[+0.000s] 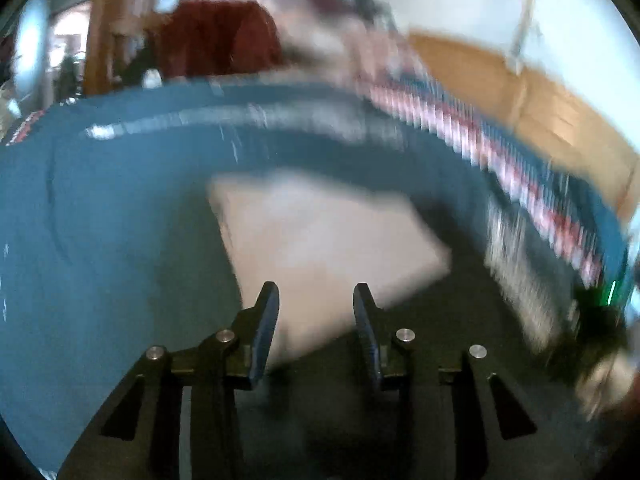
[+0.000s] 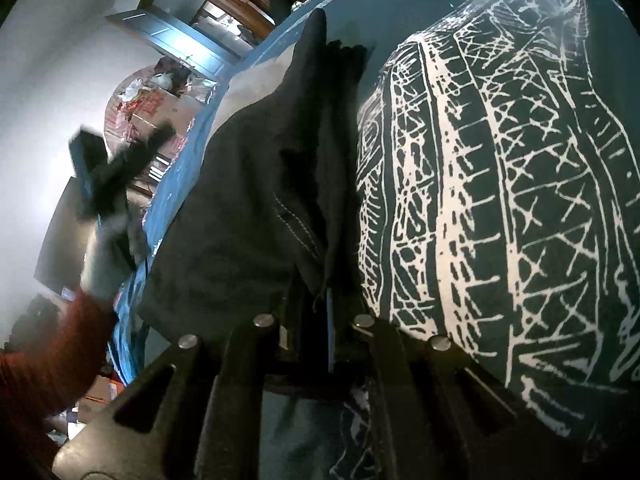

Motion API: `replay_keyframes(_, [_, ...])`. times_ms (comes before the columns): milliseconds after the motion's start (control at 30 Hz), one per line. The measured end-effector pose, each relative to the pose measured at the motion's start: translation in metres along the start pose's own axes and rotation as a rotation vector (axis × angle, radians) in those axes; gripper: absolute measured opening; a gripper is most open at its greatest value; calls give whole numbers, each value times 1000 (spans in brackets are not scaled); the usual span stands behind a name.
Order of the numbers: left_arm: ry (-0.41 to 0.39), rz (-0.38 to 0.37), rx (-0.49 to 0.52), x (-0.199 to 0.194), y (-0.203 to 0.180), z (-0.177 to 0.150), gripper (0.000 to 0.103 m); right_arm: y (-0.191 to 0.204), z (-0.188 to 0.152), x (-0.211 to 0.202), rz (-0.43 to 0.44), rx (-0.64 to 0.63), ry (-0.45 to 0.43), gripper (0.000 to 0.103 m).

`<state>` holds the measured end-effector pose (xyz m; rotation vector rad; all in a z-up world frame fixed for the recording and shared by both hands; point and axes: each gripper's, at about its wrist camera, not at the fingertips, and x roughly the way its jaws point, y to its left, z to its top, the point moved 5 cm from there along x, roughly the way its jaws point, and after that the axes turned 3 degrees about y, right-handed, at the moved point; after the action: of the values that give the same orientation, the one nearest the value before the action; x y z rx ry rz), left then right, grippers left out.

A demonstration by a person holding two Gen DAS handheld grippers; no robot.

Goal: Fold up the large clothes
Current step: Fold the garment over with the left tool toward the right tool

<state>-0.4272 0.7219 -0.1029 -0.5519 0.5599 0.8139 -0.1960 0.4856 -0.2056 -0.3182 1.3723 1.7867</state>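
- Blue cloth covers the table (image 1: 100,220) in the blurred left wrist view. The left gripper (image 1: 316,300) hangs with its jaws wide apart and nothing between them. A pale folded piece (image 1: 328,240) lies just ahead at 12 o'clock.
- Black fabric fills the right wrist view. The right gripper (image 2: 330,312) is pinched on the dark garment (image 2: 248,208), whose white-patterned part (image 2: 500,200) spreads toward 2 o'clock. At 9 o'clock, a gloved hand (image 2: 104,256) carries the other gripper.
- Judgement: folding seems midway; the garment looks bunched, with folds left.
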Motion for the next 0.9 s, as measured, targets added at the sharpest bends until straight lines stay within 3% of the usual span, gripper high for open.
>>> replay_keyframes(33, [4, 30, 24, 10, 4, 10, 40, 1, -2, 0, -2, -1, -3, 6])
replay_keyframes(100, [91, 80, 60, 53, 11, 14, 40, 1, -5, -1, -1, -1, -8, 6])
replay_keyframes(167, [321, 175, 69, 113, 31, -15, 46, 2, -5, -1, 1, -4, -17, 7])
replay_keyframes(200, [357, 143, 38, 130, 37, -29, 50, 2, -5, -1, -2, -5, -20, 7])
replay_keyframes(233, [329, 131, 12, 128, 41, -29, 52, 2, -5, 0, -3, -5, -20, 7])
replay_keyframes(333, [309, 83, -42, 101, 34, -30, 46, 2, -6, -2, -2, -7, -25, 7])
replay_keyframes(367, [280, 66, -17, 82, 27, -33, 41, 2, -6, -2, -1, -7, -26, 7])
replay_keyframes(500, [137, -69, 122, -35, -37, -67, 41, 1, -7, -1, 3, -8, -33, 7])
replay_keyframes(567, [136, -145, 142, -71, -67, -96, 43, 2, -8, -2, 2, -7, -36, 7])
replay_keyframes(633, [249, -143, 179, -75, -90, -146, 45, 3, -8, -3, -3, -7, -36, 7])
replay_keyframes(700, [395, -56, 192, -54, -89, -198, 62, 4, -9, -4, -10, -5, -34, 7])
replay_keyframes(800, [343, -55, 132, -67, -88, -198, 54, 14, -8, -10, -82, -22, -19, 13])
replay_keyframes(900, [245, -115, 79, -104, -95, -181, 53, 49, -5, -37, -201, -112, -48, 21])
